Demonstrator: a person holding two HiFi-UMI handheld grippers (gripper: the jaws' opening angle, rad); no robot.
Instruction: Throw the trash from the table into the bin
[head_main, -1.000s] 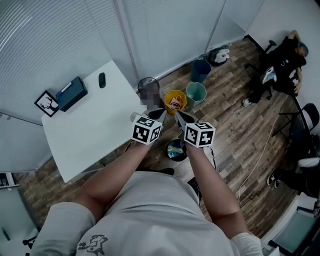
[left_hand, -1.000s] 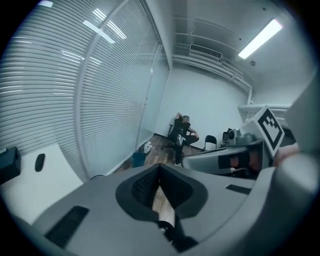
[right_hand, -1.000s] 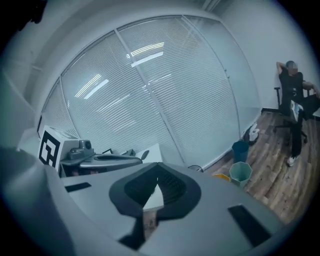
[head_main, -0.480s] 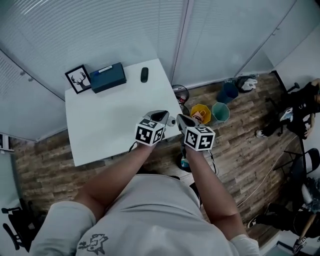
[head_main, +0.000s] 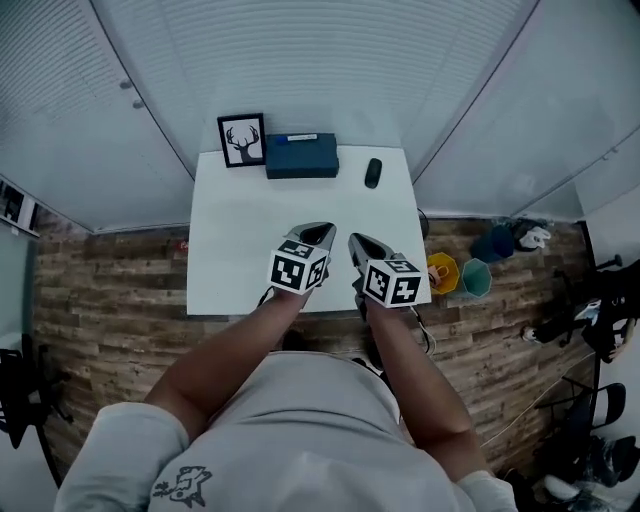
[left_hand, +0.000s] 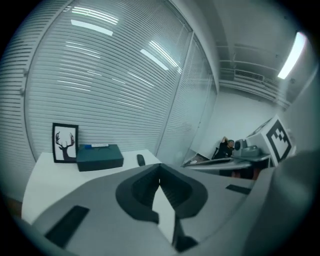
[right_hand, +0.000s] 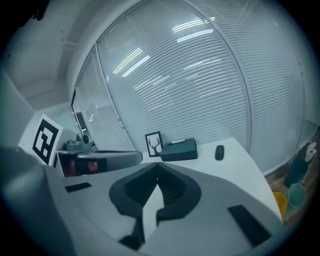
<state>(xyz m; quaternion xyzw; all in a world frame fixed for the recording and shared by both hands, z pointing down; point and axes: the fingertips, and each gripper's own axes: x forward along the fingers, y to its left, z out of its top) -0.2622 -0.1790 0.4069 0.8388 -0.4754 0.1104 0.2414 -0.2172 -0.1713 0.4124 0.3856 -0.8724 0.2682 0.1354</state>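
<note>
Both grippers hover side by side over the near edge of the white table (head_main: 235, 265). My left gripper (head_main: 326, 229) is shut with nothing between its jaws, which meet at the tips in the left gripper view (left_hand: 159, 166). Beside it, my right gripper (head_main: 352, 240) is shut and empty too, as the right gripper view shows (right_hand: 158, 164). The yellow bin (head_main: 441, 272), teal bin (head_main: 476, 278) and blue bin (head_main: 493, 243) stand on the wooden floor to the table's right. I see no loose trash on the table.
At the table's far edge stand a framed deer picture (head_main: 242, 140), a dark blue box (head_main: 301, 156) and a small black mouse-like object (head_main: 373, 172). Blinds close off the wall behind. A white bag (head_main: 533, 238) lies beyond the blue bin.
Both grippers have swung together from above the bins across to the table's near edge, staying shut and empty. The head view has turned from the bins to face the table.
</note>
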